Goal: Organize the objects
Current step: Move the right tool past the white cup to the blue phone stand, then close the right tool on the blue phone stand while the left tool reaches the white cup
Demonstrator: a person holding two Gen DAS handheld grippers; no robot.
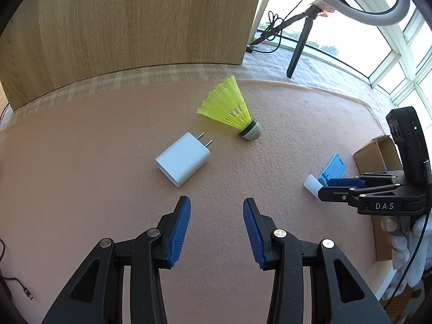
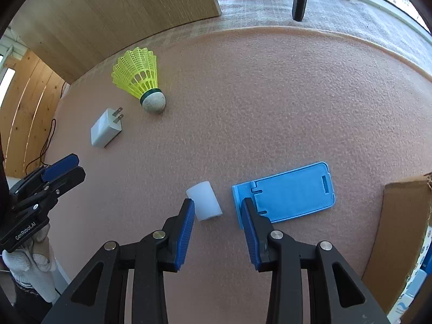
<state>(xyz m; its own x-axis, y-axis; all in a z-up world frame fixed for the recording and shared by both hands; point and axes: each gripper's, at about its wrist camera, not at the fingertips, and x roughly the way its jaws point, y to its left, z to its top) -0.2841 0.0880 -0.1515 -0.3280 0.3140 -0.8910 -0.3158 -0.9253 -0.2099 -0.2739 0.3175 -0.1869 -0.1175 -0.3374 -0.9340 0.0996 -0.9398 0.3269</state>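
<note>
Both claws wide, holding nothing. Right claw (image 2: 217, 210) poised over white cylinder (image 2: 204, 201), lying at 12 o'clock beside blue stand (image 2: 291, 193) on the table (image 2: 270, 94). Best to centre, lower squarely, pinch across its round sides; left claw (image 1: 216, 208) idle, charger (image 1: 183, 159) at 11.

Cardboard box (image 2: 405, 232) cropped at edge

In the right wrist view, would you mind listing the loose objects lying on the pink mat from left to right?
White charger → yellow shuttlecock → white cylinder → blue phone stand. The cardboard box sits farther right, at the mat's edge.
</note>
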